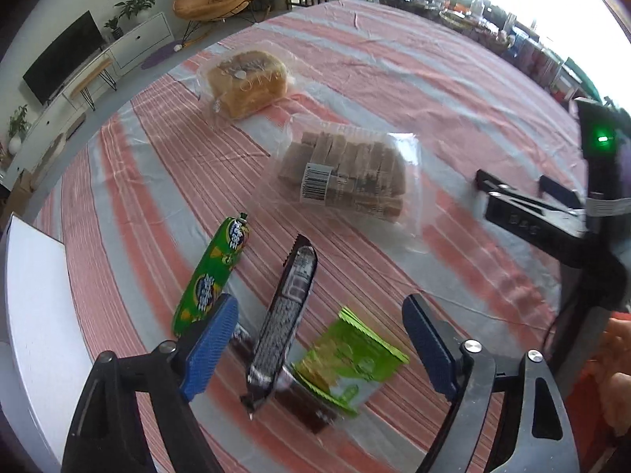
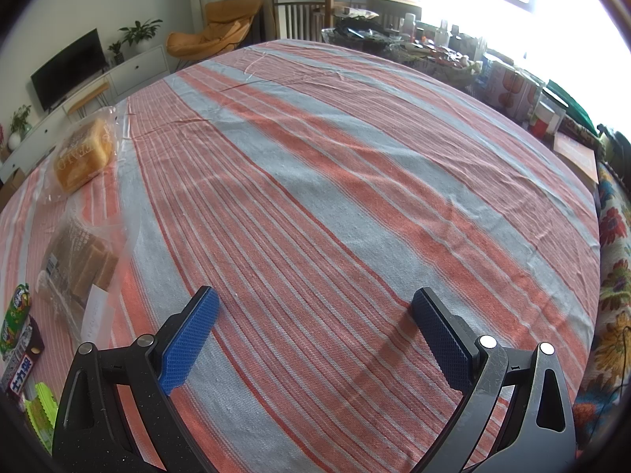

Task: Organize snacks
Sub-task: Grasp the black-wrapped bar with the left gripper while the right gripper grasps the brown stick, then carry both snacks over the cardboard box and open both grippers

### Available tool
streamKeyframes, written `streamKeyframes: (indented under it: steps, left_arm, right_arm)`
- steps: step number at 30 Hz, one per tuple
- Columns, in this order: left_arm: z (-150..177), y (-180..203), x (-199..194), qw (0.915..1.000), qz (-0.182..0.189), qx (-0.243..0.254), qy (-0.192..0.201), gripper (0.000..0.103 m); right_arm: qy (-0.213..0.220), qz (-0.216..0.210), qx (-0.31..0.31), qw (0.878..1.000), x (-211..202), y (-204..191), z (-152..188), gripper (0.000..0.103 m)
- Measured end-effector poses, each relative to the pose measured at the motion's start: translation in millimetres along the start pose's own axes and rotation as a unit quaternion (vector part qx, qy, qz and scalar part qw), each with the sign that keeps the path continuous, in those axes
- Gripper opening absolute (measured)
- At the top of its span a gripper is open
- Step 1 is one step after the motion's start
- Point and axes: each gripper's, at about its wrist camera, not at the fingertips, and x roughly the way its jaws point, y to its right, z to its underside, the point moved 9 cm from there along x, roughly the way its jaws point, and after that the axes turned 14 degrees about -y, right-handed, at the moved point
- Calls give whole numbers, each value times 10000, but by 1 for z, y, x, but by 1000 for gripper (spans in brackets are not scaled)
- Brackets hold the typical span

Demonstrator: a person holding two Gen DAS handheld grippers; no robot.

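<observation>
1. Left gripper (image 1: 319,339) points steeply down over a small cluster of snacks on the striped tablecloth (image 1: 394,79). Jaws spread, nothing pinched; a dark wrapped bar (image 1: 284,323) and a lime-green packet (image 1: 351,358) both lie between the pads.
2. A green sausage-shaped snack (image 1: 213,276) lies just beside the left pad, outside the jaws. A dark flat item shows under the bar and packet; can't tell what it is.
3. Further out: a clear bag of brown cake slices (image 1: 347,177), then a bagged bread loaf (image 1: 248,82), well apart from the cluster.
4. Right gripper (image 2: 315,343) hovers over bare cloth, jaws spread, empty. Snacks sit off at its left edge.
5. A white box edge (image 1: 35,315) stands at the left; likely the place for sorted items, though that's a guess.
6. Judgement: step in hand is picking one item from the cluster. To do it well, centre on the bar alone, pads square across its narrow sides, so the green packet isn't caught too. Wrapper looks slick; close firmly and lift straight.
</observation>
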Motion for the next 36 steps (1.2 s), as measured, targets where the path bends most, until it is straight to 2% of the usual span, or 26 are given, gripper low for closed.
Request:
streamKeyframes:
  steps: [1, 3, 4, 5, 8, 12, 17, 20, 22, 23, 24, 26, 28, 29, 31, 33, 34, 36]
  left_arm:
    - [-3, -2, 9, 10000, -4, -50, -83, 73]
    - [-4, -5, 21, 9992, 222, -221, -237, 51]
    - [-1, -8, 25, 9988, 266, -297, -288, 27]
    - [0, -10, 24, 9986, 324, -342, -226, 19]
    - [12, -17, 10, 9969, 499, -601, -69, 17]
    - [41, -25, -38, 9888, 948, -1028, 525, 17]
    - [100, -27, -90, 9695, 1422, -1581, 1222, 17]
    - [137, -37, -105, 9573, 1585, -1930, 1453, 17]
    - [155, -46, -114, 9523, 1613, -2070, 1561, 17]
    - [162, -50, -117, 9511, 1576, -2119, 1600, 17]
    - [170, -54, -120, 9498, 1553, -2162, 1641, 17]
    - [182, -62, -126, 9459, 1592, -2246, 1716, 17]
    - [189, -68, -134, 9416, 1628, -2325, 1812, 17]
    - [193, -70, -139, 9395, 1646, -2350, 1873, 17]
    - [200, -76, -147, 9351, 1625, -2418, 2017, 17]
    - [210, -83, -155, 9314, 1585, -2489, 2133, 17]
    - [216, -87, -158, 9291, 1567, -2540, 2185, 17]
    - [229, -96, -161, 9267, 1507, -2629, 2223, 17]
  right_arm:
    - [0, 0, 0, 10000, 0, 0, 0, 100]
    - [0, 0, 0, 10000, -1, 0, 1, 100]
    - [0, 0, 0, 10000, 0, 0, 0, 100]
    - [0, 0, -1, 10000, 0, 0, 0, 100]
    - [1, 0, 0, 10000, -1, 0, 1, 100]
    - [0, 2, 0, 10000, 0, 0, 0, 100]
    - [1, 3, 9, 10000, -1, 0, 0, 100]
    - [-419, -80, -332, 9985, -3, -4, 5, 96]
    - [-254, -499, -576, 9968, -28, -18, 16, 96]
    - [-142, -846, -948, 9918, -46, -38, 26, 96]
    - [-163, -1300, -1409, 9813, -63, -65, 40, 96]
    - [-511, -2294, -2189, 9470, -91, -123, 72, 96]
    - [-814, -2749, -2695, 9193, -107, -170, 99, 96]
    - [-905, -2803, -2853, 9120, -109, -189, 107, 96]
    - [-1111, -2646, -3057, 9079, -99, -219, 113, 94]
    - [-1520, -2570, -3102, 9026, -80, -239, 119, 75]
    - [-1795, -2525, -3091, 8991, -68, -245, 123, 48]
    - [-1959, -2287, -3156, 8998, -52, -250, 126, 42]
